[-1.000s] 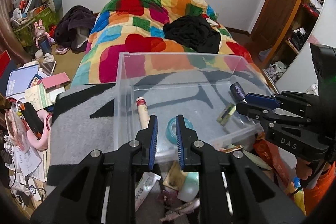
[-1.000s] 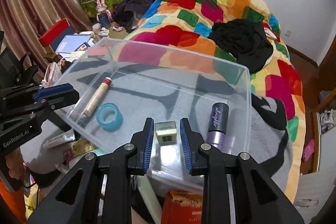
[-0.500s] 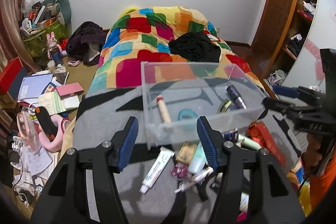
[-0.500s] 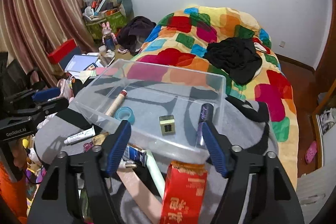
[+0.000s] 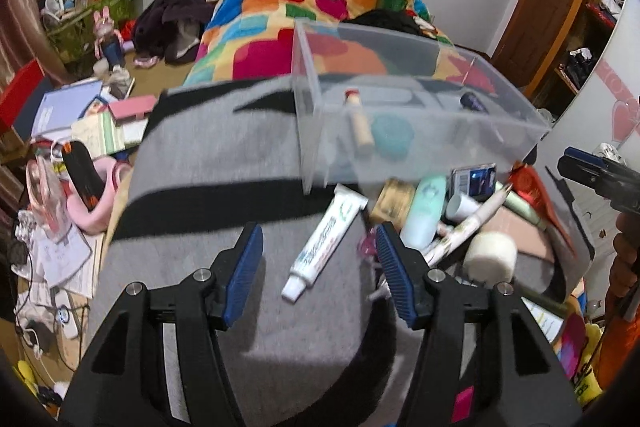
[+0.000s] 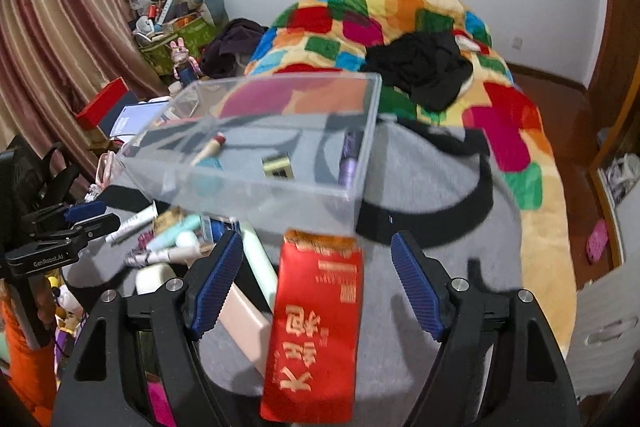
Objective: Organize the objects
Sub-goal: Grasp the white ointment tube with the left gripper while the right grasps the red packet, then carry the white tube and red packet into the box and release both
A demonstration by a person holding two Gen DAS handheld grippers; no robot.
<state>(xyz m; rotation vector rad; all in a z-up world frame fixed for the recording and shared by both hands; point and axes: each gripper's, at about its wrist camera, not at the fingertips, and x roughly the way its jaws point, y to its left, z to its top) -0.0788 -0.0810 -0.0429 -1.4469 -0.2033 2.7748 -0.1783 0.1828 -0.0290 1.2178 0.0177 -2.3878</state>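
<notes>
Left claw (image 5: 318, 269) hangs wide and empty over the grey blanket (image 5: 208, 163), and the white toothpaste tube (image 5: 325, 237) lies right between its fingers, long axis running away and slightly rightward toward the clear bin (image 5: 408, 115). It's the nearer hand for that tube. Right claw (image 6: 316, 277) has its jaws opening, nothing gripped, with the red envelope (image 6: 318, 323) lying lengthwise below, pointing at the bin. Counting the bin: one cream stick, one teal tape ring, one small gold cube (image 6: 277, 165), one purple tube (image 6: 349, 159). That's four inside, with a loose pile waiting just in front.
</notes>
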